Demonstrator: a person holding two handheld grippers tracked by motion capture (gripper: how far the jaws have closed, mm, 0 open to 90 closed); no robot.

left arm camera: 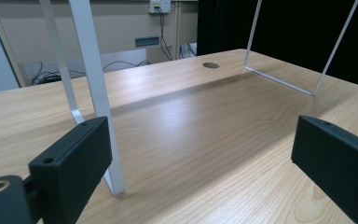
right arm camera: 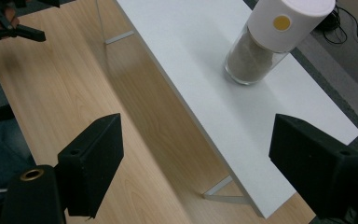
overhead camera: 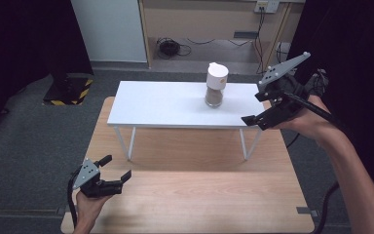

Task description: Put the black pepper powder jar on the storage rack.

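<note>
So far nothing is grasped: the right gripper [overhead camera: 253, 119], jaws apart, nears the untouched jar [overhead camera: 216, 85] on the white shelf [overhead camera: 165, 105], left gripper [overhead camera: 117, 168] likewise agape.

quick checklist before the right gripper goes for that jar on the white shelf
1. Right hand-held gripper open, nothing between its jaws: ok.
2. Jar upright on the white shelf, white lid on: ok.
3. Shelf around the jar free of other things: ok.
4. Right hand-held gripper lined up on the jar: not ok, it sits off the shelf's right end, jar above its jaws in the right gripper view.
5. Left hand-held gripper out of the way, low over the wooden table: ok.
</note>
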